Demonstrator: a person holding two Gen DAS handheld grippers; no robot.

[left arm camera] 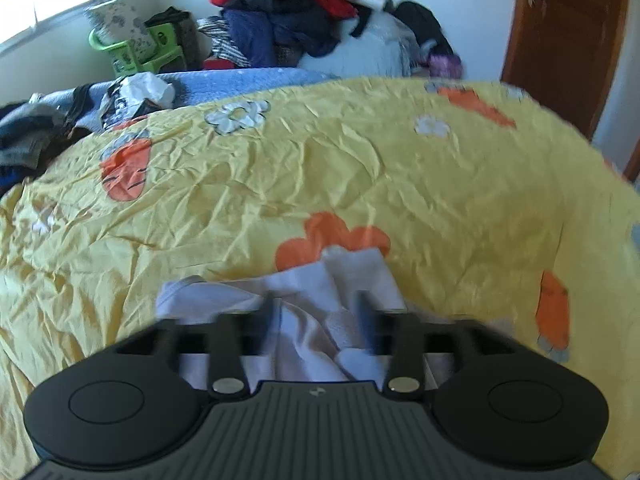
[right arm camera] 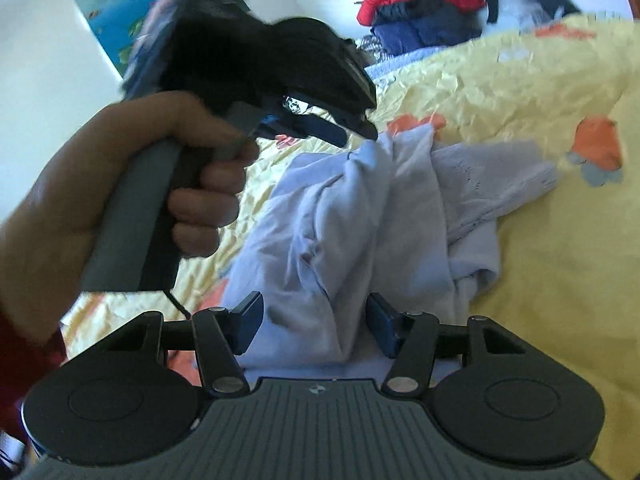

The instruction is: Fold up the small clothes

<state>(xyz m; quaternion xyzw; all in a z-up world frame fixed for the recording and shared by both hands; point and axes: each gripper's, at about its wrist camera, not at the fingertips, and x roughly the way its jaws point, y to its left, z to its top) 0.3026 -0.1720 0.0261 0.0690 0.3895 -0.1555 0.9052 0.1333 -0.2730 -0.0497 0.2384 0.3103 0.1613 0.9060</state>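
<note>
We have a pale lilac garment [right arm camera: 360, 216] lying crumpled on the yellow bedspread [left arm camera: 360, 168], directly ahead of and beneath both grippers; it is not yet flat, so we judge the fold has not started. The right gripper [right arm camera: 316, 324] points down at a shallow slant with its jaws spread, a raised ridge of the cloth standing between the pads without being pressed, probably lined up for a pinch to pull the fabric out. The left gripper [left arm camera: 316, 312] tilts more steeply down over the same garment, its jaws also apart, cloth bunched between them but not clamped as far as the blurred view shows. In the right view, a hand [right arm camera: 132, 184] wraps the left gripper's grey handle, up and to the left of our right jaws. A heap of clothes [left arm camera: 288, 12] sits far ahead, beyond the bed.
</note>
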